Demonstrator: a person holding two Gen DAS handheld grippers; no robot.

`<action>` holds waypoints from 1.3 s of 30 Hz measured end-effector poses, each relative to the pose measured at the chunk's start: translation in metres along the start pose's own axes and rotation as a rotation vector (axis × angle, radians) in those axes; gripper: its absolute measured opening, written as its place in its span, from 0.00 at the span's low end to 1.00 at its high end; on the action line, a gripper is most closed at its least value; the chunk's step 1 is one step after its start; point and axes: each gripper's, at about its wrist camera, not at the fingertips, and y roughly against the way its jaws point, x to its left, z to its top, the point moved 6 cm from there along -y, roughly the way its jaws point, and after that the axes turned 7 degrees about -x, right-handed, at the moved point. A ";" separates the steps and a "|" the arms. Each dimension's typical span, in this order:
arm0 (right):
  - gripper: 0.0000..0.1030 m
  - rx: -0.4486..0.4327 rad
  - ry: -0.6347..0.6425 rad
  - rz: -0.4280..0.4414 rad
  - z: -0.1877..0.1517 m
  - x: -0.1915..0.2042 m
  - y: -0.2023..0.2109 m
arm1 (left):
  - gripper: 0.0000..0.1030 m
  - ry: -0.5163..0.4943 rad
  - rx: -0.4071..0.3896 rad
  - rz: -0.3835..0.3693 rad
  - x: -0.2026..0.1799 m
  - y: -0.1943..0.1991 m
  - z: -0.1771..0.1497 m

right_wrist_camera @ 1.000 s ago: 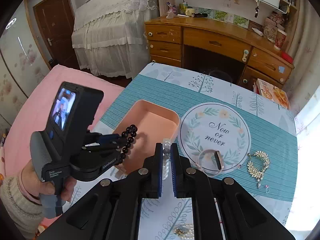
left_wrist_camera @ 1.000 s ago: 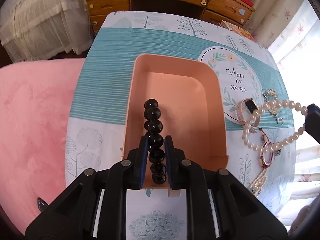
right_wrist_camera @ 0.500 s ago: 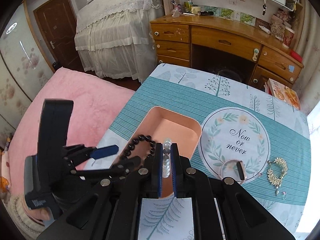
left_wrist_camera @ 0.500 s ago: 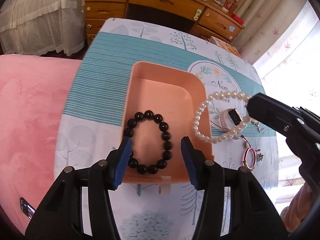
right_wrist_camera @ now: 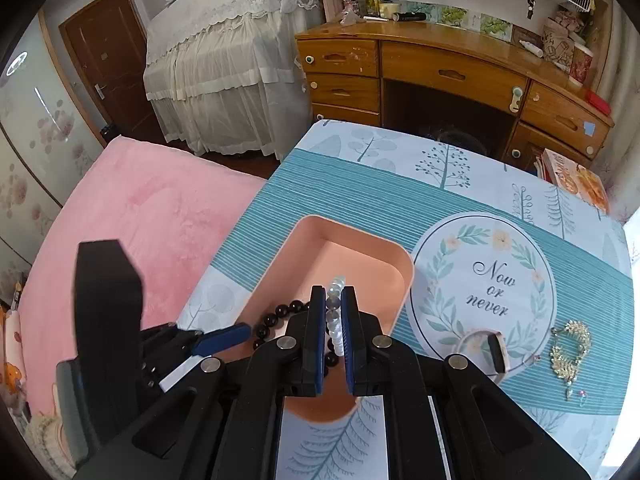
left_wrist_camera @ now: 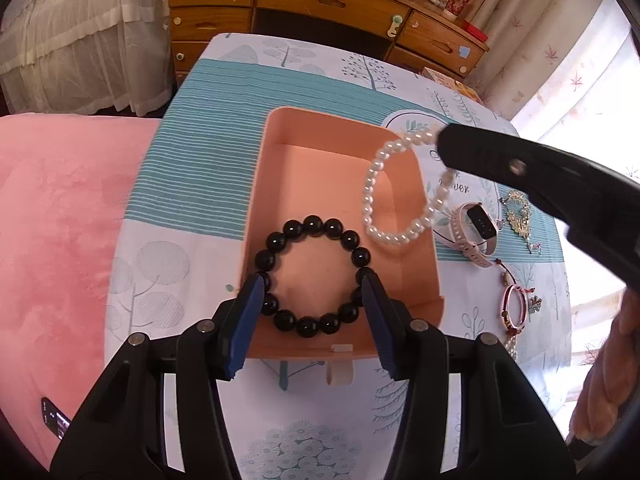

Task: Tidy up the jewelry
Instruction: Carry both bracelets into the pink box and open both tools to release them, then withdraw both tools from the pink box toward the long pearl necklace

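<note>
Right claw (right_wrist_camera: 331, 320), jaws closed on a pearl bracelet (right_wrist_camera: 335, 304) held above the peach tray (right_wrist_camera: 400, 280). A black bead bracelet (right_wrist_camera: 280, 316) lay inside the tray, with the left claw (right_wrist_camera: 224, 338) at the tray's left edge. A watch (right_wrist_camera: 494, 350) and gold ornament (right_wrist_camera: 570, 350) rested on the patterned surface (right_wrist_camera: 360, 200).

A table under a tree-print cloth (left_wrist_camera: 304, 80) carries a peach tray (left_wrist_camera: 256, 200). Right of the tray lie a watch (left_wrist_camera: 472, 232), a gold piece (left_wrist_camera: 520, 216) and a red bracelet (left_wrist_camera: 516, 308).
</note>
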 end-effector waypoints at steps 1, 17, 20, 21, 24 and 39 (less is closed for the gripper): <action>0.07 0.000 -0.004 0.004 0.001 0.000 -0.004 | 0.47 0.000 -0.006 0.007 0.002 0.002 0.000; 0.20 0.025 -0.101 -0.032 -0.009 -0.039 -0.034 | 0.46 -0.052 -0.131 0.074 -0.001 0.044 0.003; 0.20 0.010 -0.112 -0.030 -0.018 -0.047 -0.020 | 0.46 -0.055 -0.167 0.081 -0.007 0.054 0.002; 0.20 0.006 -0.113 -0.028 -0.021 -0.049 -0.016 | 0.46 -0.054 -0.183 0.080 -0.009 0.057 0.001; 0.20 -0.009 -0.112 -0.027 -0.032 -0.055 -0.001 | 0.46 -0.058 -0.222 0.064 -0.018 0.068 -0.004; 0.20 -0.078 -0.144 -0.050 -0.134 -0.089 0.090 | 0.46 -0.083 -0.241 -0.009 -0.081 0.097 -0.054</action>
